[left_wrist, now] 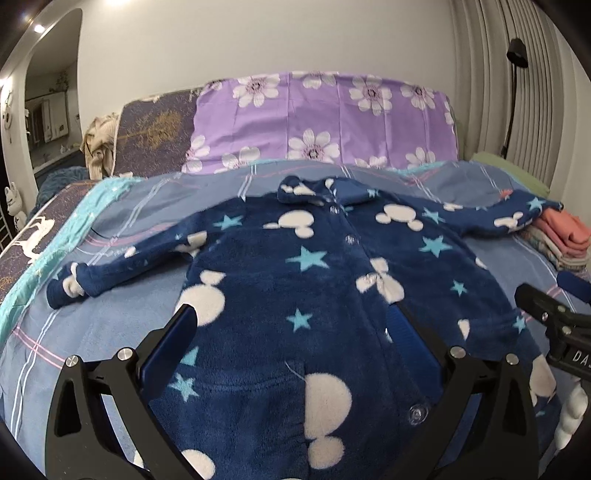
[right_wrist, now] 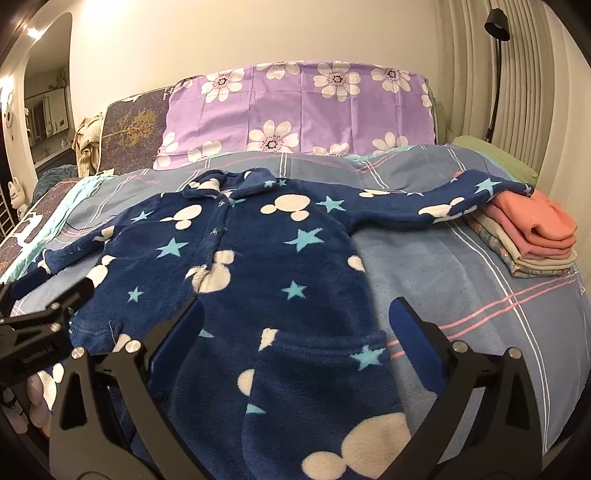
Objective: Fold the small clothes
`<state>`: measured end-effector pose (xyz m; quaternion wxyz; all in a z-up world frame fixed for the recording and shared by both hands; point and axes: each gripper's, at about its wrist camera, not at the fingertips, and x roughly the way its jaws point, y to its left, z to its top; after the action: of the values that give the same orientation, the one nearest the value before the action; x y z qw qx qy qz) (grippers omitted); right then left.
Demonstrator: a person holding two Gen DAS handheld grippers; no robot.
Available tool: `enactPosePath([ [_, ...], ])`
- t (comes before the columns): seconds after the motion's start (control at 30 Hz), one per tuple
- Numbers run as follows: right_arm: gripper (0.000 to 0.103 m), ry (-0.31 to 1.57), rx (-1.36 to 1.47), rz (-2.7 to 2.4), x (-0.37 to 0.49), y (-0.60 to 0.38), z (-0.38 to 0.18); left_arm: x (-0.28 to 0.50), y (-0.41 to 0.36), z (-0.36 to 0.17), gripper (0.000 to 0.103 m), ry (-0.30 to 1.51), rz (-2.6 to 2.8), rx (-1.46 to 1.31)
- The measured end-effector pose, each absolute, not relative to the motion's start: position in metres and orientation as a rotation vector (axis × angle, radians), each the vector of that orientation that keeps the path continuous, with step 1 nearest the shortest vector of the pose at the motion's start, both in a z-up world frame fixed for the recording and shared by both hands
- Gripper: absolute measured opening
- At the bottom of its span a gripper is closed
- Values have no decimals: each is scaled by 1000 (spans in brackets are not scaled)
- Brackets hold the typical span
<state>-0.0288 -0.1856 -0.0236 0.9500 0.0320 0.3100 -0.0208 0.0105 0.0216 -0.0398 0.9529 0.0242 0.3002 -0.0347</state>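
Your left tongs [left_wrist: 295, 325] fill the bottom of the left wrist view, spread wide, blue pads either side of the garment's middle, gripping nothing. Your right tongs [right_wrist: 299, 325] sit at the bottom of the right wrist view, equally wide apart and empty; their left pad is over the fabric, their right pad over bare bedcover.

Under both lies the navy fleece one-piece with white mouse-head shapes and teal stars [left_wrist: 295, 258], spread face up on the blue plaid bedcover [left_wrist: 110, 325]. Collar points to the top of the frame, button placket runs down the centre. One sleeve stretches to the left of the frame and lies flat on the cover. The other sleeve reaches the right edge and its cuff rests on the stack of folded clothes with a coral piece on top [right_wrist: 535, 229]. That stack sits on the bedcover at the right of the frame.

Each tool shows in the other's view: right one at the right edge of the left wrist view, left one at the lower left of the right wrist view.

Behind the garment: purple pillow with white flowers [right_wrist: 295, 110], upper centre. Black floor lamp [right_wrist: 496, 26], upper right.
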Motion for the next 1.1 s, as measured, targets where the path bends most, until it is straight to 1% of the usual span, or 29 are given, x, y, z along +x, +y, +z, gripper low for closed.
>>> enactPosePath([
  [0.17,101,639,64,-31,-26,-180,-27,13,24,-48,99,651,-91,34],
  [0.33,95,644,81,-29,-24,-182,-30,14,23,-50,99,659,-97,41],
  [0.4,91,647,83,-26,-23,-183,-31,14,22,-52,99,659,-111,39],
  [0.5,88,653,82,-31,-23,-182,-32,15,22,-53,99,665,-123,37],
  [0.9,87,656,69,-27,-21,-178,-33,13,20,-52,99,641,-146,59],
  [1.0,86,656,70,-28,-21,-178,-33,10,20,-50,94,624,-169,61],
  [1.1,83,656,71,-26,-21,-178,-32,8,18,-48,93,614,-177,64],
])
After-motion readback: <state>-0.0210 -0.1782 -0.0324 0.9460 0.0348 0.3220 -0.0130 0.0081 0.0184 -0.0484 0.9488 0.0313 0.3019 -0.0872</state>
